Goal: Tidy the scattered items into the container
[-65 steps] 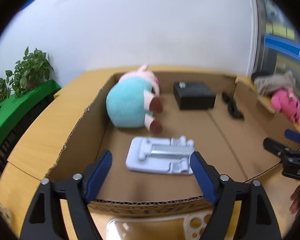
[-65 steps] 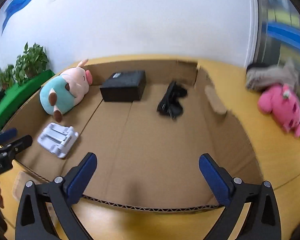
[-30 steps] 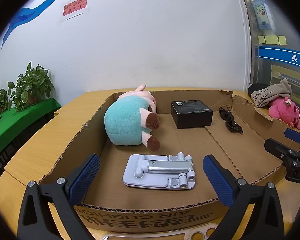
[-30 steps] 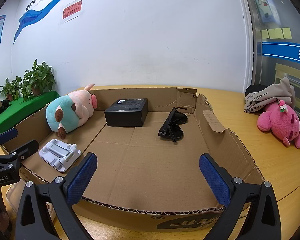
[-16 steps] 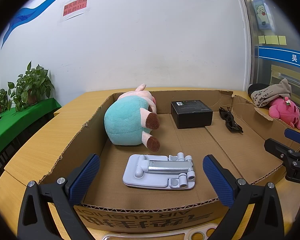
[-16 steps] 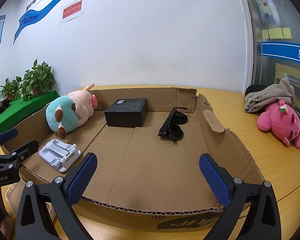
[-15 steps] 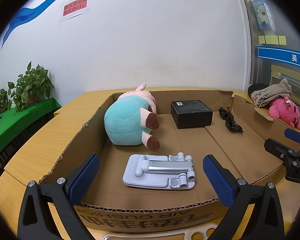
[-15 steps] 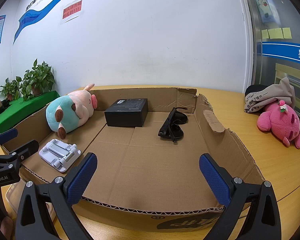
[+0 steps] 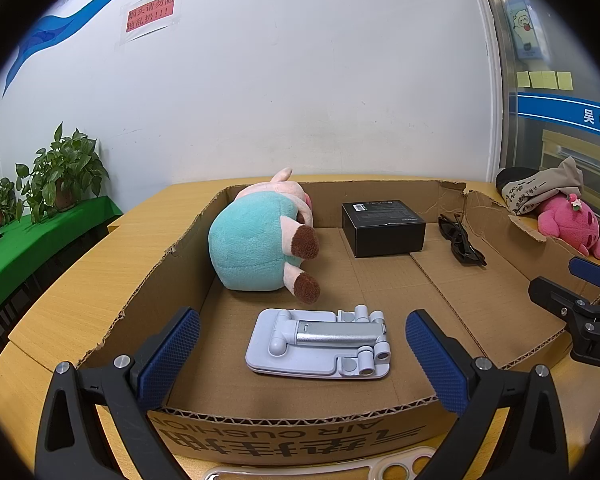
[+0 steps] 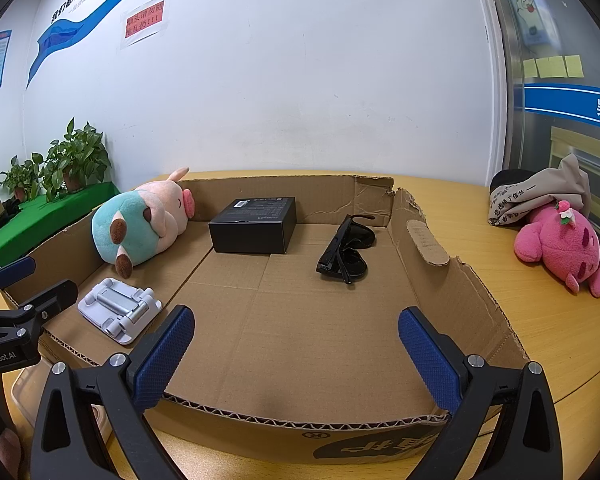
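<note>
Four items lie inside the shallow corrugated cardboard box (image 9: 440, 276) on the wooden tabletop (image 10: 560, 328): a soft teal-and-pink plush pig (image 9: 260, 244), a matte black rectangular carton (image 9: 384, 228), a folded grey plastic stand (image 9: 320, 342), and dark sunglasses (image 10: 346, 250). A pale plastic piece (image 9: 320, 472) is cut off below the box. Left tool (image 9: 300, 354) and right tool (image 10: 296, 350) are both spread wide, holding nothing.

- Bright, even indoor light; shadows soft and faint.
- Both views sharp, no motion blur.
- Fisheye bends edges; black corners at 2, 4, 8, 10 o'clock.
</note>
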